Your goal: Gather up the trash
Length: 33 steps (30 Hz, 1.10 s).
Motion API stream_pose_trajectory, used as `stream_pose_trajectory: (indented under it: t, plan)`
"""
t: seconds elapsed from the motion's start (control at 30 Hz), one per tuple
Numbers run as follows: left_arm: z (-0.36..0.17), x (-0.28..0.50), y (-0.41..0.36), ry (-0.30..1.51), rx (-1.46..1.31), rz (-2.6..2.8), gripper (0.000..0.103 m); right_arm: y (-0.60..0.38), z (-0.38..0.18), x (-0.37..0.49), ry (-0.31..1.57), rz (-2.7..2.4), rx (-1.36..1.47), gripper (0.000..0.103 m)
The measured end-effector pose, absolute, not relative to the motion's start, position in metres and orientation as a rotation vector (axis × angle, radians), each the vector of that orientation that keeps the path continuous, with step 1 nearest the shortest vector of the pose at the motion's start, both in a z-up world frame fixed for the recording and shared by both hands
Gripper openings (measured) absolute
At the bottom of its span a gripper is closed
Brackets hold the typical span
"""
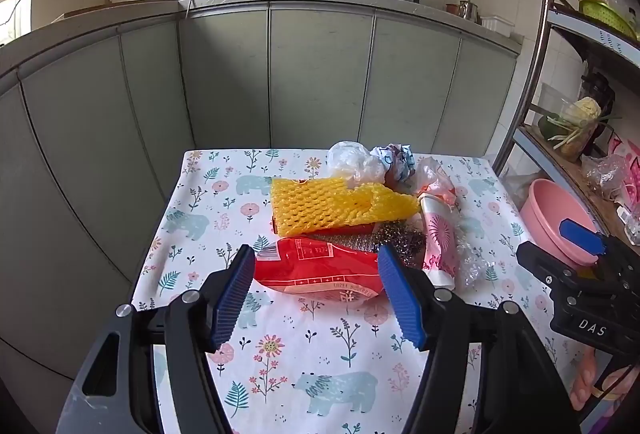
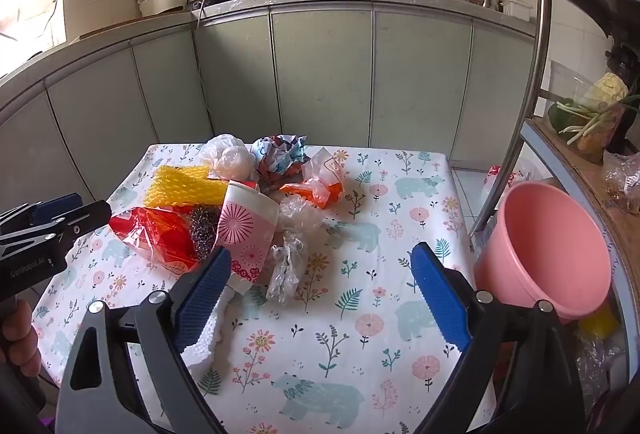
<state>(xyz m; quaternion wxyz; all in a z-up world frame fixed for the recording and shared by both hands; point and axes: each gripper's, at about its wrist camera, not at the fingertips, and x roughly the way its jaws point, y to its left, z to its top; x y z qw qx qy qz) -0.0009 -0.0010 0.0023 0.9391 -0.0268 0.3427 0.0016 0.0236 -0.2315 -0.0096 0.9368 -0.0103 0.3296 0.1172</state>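
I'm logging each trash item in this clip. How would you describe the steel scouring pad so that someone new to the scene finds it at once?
Start at the table with the floral bear-print cloth and find the trash pile at its far side. The steel scouring pad is the dark wiry tuft between the red plastic bag and the pink-and-white paper cup, just in front of the yellow foam net. It is the only grey, metallic item there.

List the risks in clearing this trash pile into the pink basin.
1. The red bag between the open left gripper fingers lies under the steel scourer and yellow foam net; lifting it may scatter them.
2. The pink basin sits off the table's right edge, so carried pieces may fall short.
3. The right gripper is open over bare cloth, beside the pink cup.
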Motion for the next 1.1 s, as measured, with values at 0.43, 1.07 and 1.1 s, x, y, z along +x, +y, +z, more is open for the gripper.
stream_pose_trajectory:
  t: [0.43, 1.07, 1.1]
  plan:
    - [0.003, -0.001, -0.002, 0.696, -0.053, 0.002, 0.063, -0.23, -0.007, 0.023, 0.669, 0.238, -0.023, 0.092]
    - [0.011, -0.004, -0.005, 0.69, -0.055, 0.001, 0.063, -0.229, 0.0, 0.023, 0.653, 0.238, -0.026, 0.092]
    - [0.012, -0.004, -0.005, 0.689, -0.056, 0.0, 0.063, -0.23, 0.0, 0.023, 0.651, 0.238, -0.026, 0.092]
